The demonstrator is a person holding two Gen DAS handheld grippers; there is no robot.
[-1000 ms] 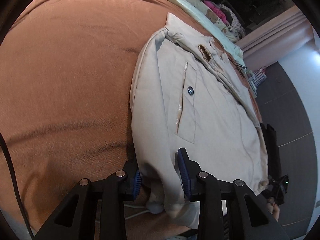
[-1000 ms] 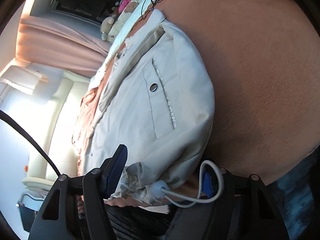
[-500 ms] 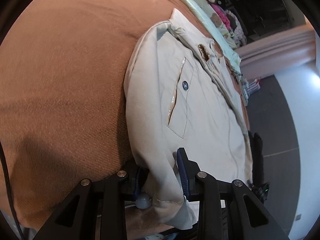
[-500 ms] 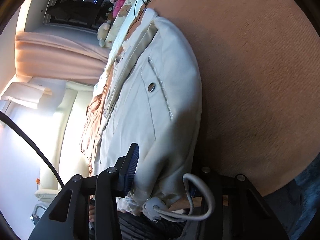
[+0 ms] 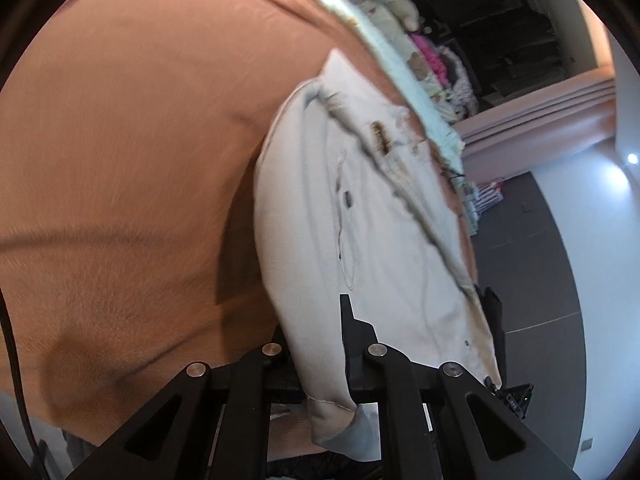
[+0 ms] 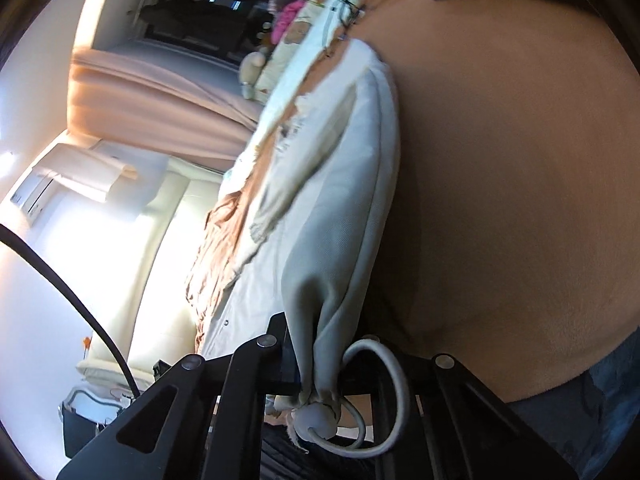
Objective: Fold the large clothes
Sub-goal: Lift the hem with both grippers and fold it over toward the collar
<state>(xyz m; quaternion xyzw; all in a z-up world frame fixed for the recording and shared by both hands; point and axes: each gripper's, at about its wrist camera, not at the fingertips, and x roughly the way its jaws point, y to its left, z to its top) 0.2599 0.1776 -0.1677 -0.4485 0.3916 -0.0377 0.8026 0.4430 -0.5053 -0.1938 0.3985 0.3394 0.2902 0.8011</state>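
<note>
The beige jacket [image 5: 384,240] lies on the bed [image 5: 120,160], which is covered in a rust-brown blanket, with its hem end lifted off the cover. The left hand-held gripper [image 5: 320,344] is closing on the hem corner, and its black fingers [image 5: 356,340] already press the cloth from both sides; a flap of fabric hangs down below them. The right hand-held gripper [image 6: 320,360] is clamped together on the other hem corner of the jacket [image 6: 340,208], where the fabric bunches into a narrow gather. Just under that grip hang a white drawcord [image 6: 396,380] looped in a ring and its pale round toggle [image 6: 316,420].

On the jacket front a dark snap button [image 5: 347,199] sits by a slanted pocket seam, and a brown patch [image 5: 380,136] shows near the collar; it is too blurred to tell whether it carries any writing. No brand, label or lettering can be read in either view.

At the far edge of the bed lie a pale quilt [image 5: 400,76] and some soft toys [image 5: 400,8]. Pink curtains [image 5: 560,116] hang beyond, and the floor [image 5: 540,260] is dark grey
</note>
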